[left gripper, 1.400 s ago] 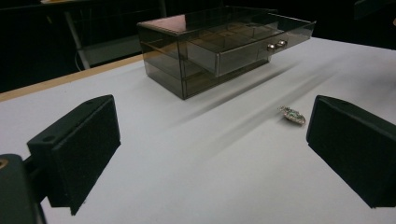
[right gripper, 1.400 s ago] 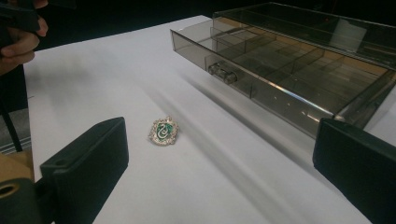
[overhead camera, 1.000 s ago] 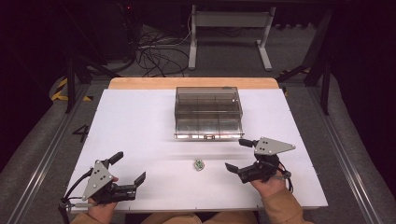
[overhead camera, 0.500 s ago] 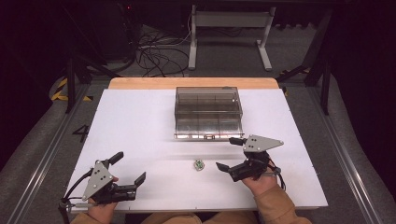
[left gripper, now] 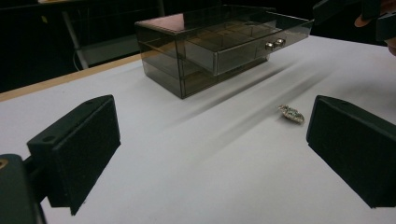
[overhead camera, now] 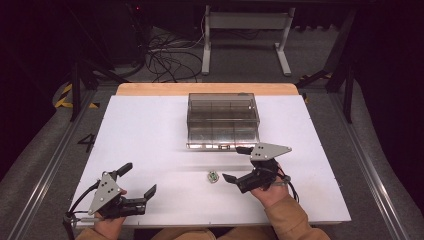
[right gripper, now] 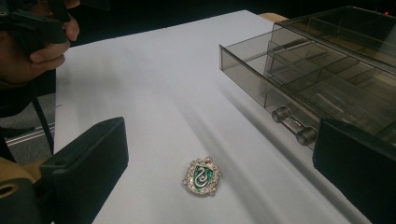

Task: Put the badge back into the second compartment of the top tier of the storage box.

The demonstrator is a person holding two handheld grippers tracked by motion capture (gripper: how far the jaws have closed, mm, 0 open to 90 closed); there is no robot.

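Note:
A small silver and green crest badge (overhead camera: 213, 176) lies flat on the white table (overhead camera: 150, 135); it also appears in the views from both grippers (left gripper: 291, 114) (right gripper: 202, 176). Behind it stands a smoky clear drawer box (overhead camera: 222, 120) (left gripper: 187, 56) with its upper drawer (right gripper: 299, 79) pulled partly out. My right gripper (overhead camera: 236, 164) is open just right of the badge, jaws pointing left. In the right gripper view the badge lies between its open jaws (right gripper: 224, 158), on the table. My left gripper (overhead camera: 140, 178) (left gripper: 210, 154) is open near the front left edge, holding nothing.
The drawer's two-knob handle (right gripper: 294, 123) sticks out toward the right gripper. A wooden strip (overhead camera: 207, 89) runs along the table's far edge. Cables (overhead camera: 165, 55) and a desk frame (overhead camera: 245, 30) lie on the floor beyond.
My right gripper has moved left and slightly forward, closing in on the badge. The left gripper, badge and box have stayed still.

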